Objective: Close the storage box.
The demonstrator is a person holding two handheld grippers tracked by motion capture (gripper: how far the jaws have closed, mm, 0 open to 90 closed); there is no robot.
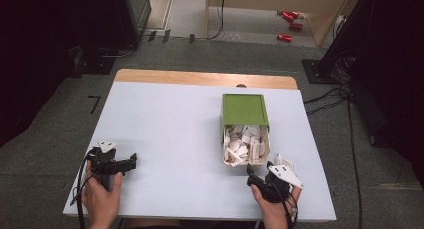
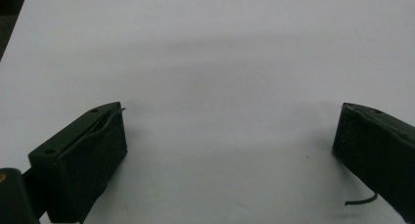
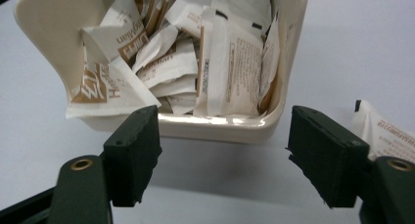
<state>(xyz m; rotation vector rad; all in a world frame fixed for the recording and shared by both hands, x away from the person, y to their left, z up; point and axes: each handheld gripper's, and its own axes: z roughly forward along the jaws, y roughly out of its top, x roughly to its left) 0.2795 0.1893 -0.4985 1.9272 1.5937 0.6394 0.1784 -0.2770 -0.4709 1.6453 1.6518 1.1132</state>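
Left gripper [image 1: 131, 162] resting near the table's [image 1: 165, 134] left front corner, jaws spread, nothing between them. Box [image 1: 246, 139] sitting right of centre, green lid [image 1: 244, 109] slid back, packets [image 3: 230, 62] heaped inside. Right gripper [image 3: 222, 150] hanging at the box's front rim, jaws apart and empty. Loose packet [image 3: 386, 131] lying just beside the right jaw.

Risks: nudging the light box; catching several packets together; knocking the loose packet off the front edge.

Print: brown lettering, too blurred for reading.

Lighting: even, overhead; white table [image 1: 165, 139] bright, surrounding room dim. Shadows: soft, under cream container [image 3: 220, 128]. Glare: small highlights on container rim. Focus: all views slightly soft, grainy.
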